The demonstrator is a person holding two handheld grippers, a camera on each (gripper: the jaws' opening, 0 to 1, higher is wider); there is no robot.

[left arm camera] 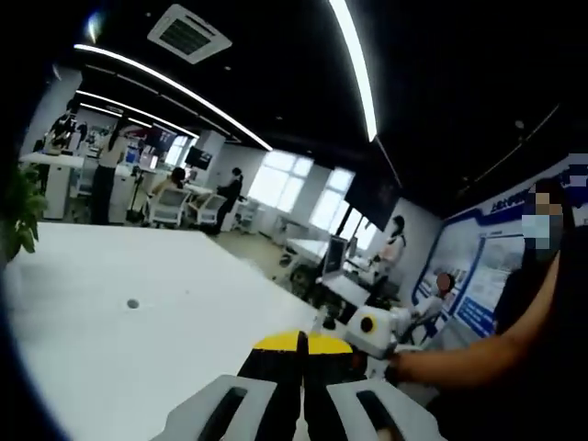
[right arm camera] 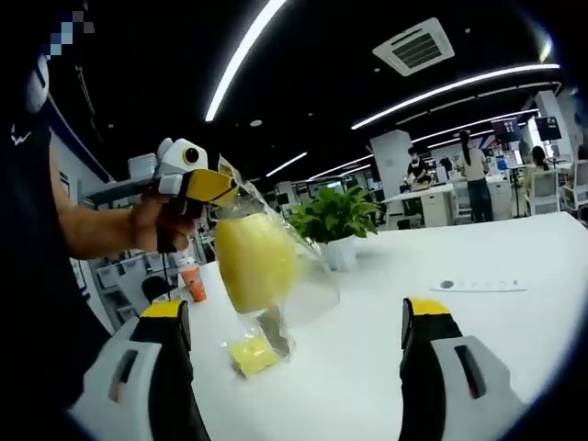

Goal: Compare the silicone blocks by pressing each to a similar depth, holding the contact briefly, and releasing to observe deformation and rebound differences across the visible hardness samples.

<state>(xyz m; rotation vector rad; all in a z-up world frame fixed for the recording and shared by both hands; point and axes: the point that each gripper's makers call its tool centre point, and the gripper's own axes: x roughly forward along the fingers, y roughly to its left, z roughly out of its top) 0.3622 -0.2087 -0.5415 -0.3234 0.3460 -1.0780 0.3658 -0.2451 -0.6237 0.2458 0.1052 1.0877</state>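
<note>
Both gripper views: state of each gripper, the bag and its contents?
left gripper: jaws shut, tips together; seen in the right gripper view, pinching the top of the bag.
right gripper: jaws open wide, nothing between them.
clear plastic bag: held up off the white table, hanging.
yellow block: inside the bag, hanging.
small yellow piece: at the bottom of the bag, near the table.

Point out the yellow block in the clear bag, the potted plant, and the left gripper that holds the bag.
yellow block (right arm camera: 255, 262): right gripper view, middle of its face.
potted plant (right arm camera: 333, 217): right gripper view, its leaves.
left gripper (right arm camera: 223, 191): right gripper view, yellow tips pinching the clear bag (right arm camera: 308, 276).
</note>
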